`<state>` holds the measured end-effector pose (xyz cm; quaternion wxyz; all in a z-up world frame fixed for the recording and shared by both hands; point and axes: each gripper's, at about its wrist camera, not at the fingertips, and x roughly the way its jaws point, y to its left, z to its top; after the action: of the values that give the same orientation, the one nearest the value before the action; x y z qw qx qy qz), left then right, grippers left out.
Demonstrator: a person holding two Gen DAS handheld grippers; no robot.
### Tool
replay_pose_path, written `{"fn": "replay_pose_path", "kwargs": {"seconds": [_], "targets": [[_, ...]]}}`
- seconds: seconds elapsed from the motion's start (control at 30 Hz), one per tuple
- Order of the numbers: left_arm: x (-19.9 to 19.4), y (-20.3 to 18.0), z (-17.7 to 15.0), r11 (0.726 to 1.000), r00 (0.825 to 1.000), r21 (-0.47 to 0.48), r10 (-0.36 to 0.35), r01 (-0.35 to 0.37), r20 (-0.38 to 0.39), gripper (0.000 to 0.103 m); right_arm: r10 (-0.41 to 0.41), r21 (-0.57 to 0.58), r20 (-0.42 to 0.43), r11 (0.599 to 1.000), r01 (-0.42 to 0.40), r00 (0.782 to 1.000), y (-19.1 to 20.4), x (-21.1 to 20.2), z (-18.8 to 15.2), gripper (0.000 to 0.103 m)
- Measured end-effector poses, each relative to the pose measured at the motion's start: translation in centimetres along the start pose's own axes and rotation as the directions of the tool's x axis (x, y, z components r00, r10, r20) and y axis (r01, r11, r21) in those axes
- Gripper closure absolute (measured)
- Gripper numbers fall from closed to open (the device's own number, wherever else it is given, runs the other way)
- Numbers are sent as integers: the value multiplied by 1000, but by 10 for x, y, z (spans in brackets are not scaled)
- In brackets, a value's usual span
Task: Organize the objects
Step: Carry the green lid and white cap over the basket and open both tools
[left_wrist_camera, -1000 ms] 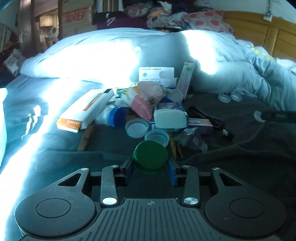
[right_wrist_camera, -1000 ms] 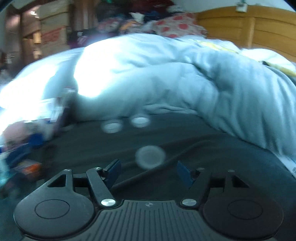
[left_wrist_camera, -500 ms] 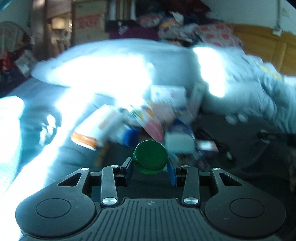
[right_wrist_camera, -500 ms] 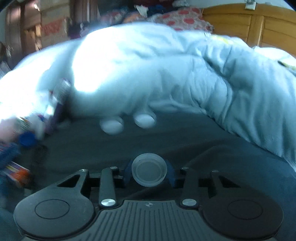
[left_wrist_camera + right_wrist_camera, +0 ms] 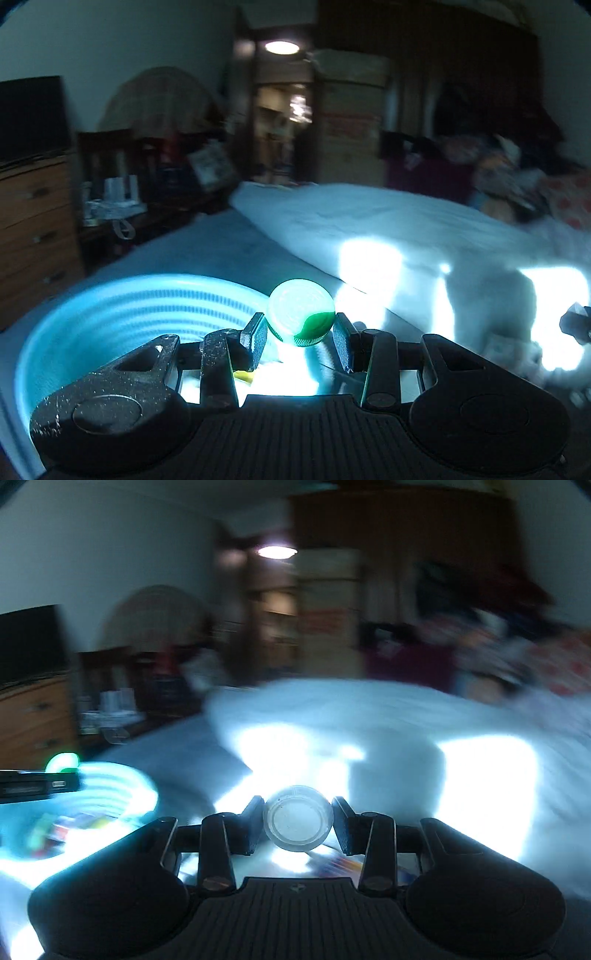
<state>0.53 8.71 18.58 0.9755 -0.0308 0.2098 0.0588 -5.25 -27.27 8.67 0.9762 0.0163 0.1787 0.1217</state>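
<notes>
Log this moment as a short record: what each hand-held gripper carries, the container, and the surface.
left hand-held gripper: shut on green cap
right hand-held gripper: shut on clear cap
container: blue ribbed basin, on the left, under the left gripper; some items inside, blurred
surface: bed with pale duvet, sunlit patches

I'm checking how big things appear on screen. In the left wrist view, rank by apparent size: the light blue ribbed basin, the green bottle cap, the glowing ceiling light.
1. Light blue ribbed basin, largest.
2. Green bottle cap, though nearness to the camera inflates it.
3. Glowing ceiling light, smallest, and far off.
</notes>
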Motion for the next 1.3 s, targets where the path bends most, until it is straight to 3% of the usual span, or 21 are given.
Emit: {"fn": "replay_pose_path", "kwargs": {"seconds": [0.17, 0.27, 0.63, 0.87, 1.3], "targets": [[2, 53, 18, 992, 995, -82, 95, -95, 4, 63, 191, -63, 1, 980, -190, 982, 94, 24, 40, 61], [4, 76, 21, 985, 991, -116, 130, -130, -9, 63, 257, -68, -23, 964, -258, 966, 137, 44, 58, 61], [19, 117, 20, 973, 987, -168, 151, -159, -61, 63, 326, -137, -112, 931, -339, 939, 236, 93, 82, 61], [27, 125, 18, 973, 987, -168, 147, -157, -72, 63, 328, -145, -132, 927, -345, 936, 253, 107, 78, 61], [39, 127, 13, 974, 986, -161, 143, -156, -88, 63, 325, -144, -142, 928, -344, 935, 244, 108, 69, 61]]}}
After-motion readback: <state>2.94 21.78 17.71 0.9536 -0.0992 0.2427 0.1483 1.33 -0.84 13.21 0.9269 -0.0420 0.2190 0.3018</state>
